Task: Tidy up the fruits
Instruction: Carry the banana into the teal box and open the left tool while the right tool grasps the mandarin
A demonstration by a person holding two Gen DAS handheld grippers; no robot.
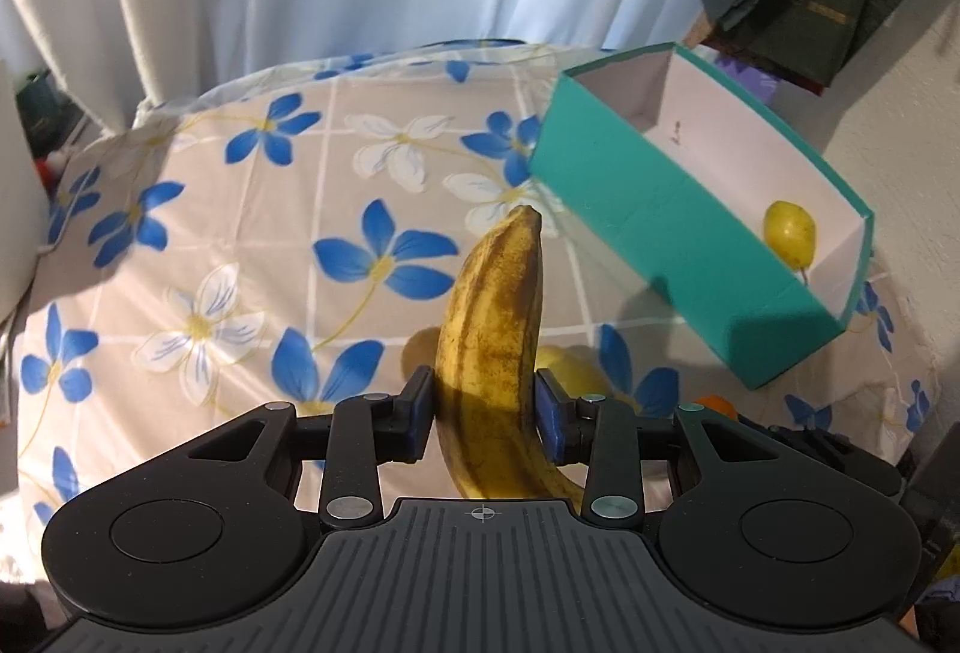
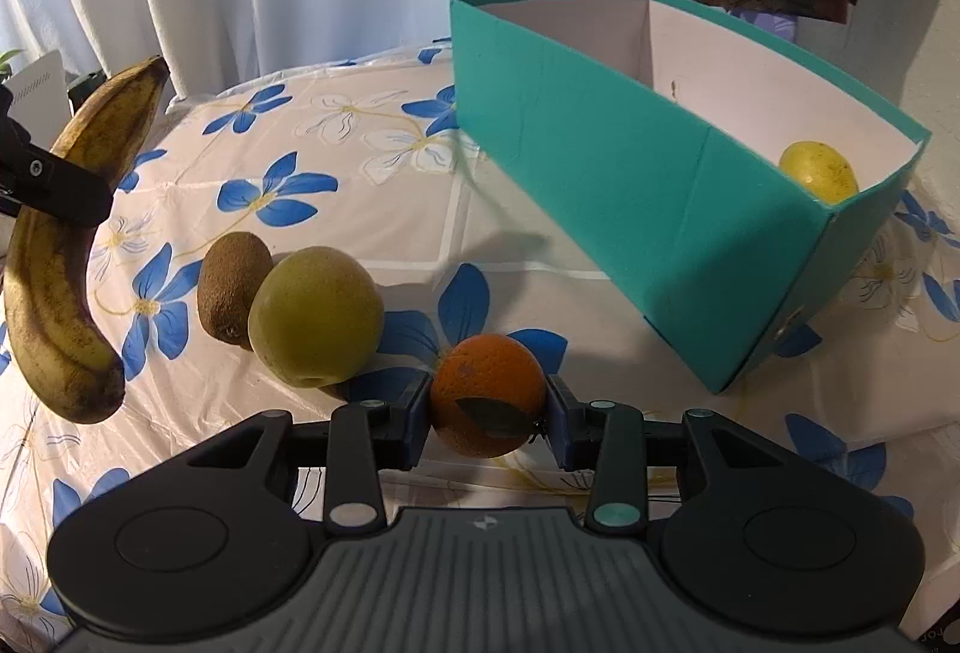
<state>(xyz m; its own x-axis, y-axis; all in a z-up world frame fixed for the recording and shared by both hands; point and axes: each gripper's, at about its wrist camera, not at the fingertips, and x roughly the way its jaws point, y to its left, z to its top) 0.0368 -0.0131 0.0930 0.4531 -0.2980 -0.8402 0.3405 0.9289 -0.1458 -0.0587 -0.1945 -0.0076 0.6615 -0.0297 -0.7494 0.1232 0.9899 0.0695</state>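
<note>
My left tongs are clamped narrow across the middle of the banana, pads pressing both sides. It hangs clear of the tablecloth, tip aimed up and away; gripped mid-length, I'd say, so it balances and doesn't swing. My right tongs are pinched on the orange, pads on both flanks. Whether it's off the cloth, I can't tell.

Out from there, everything by the teal box. The orange sits just short of its near corner. The banana is well off to the box's left. A green apple and a kiwi touch each other on the cloth, left of the box, waiting. Inside the box, at its near end, one yellow fruit already lies. Both loads look headed over that wall next.
</note>
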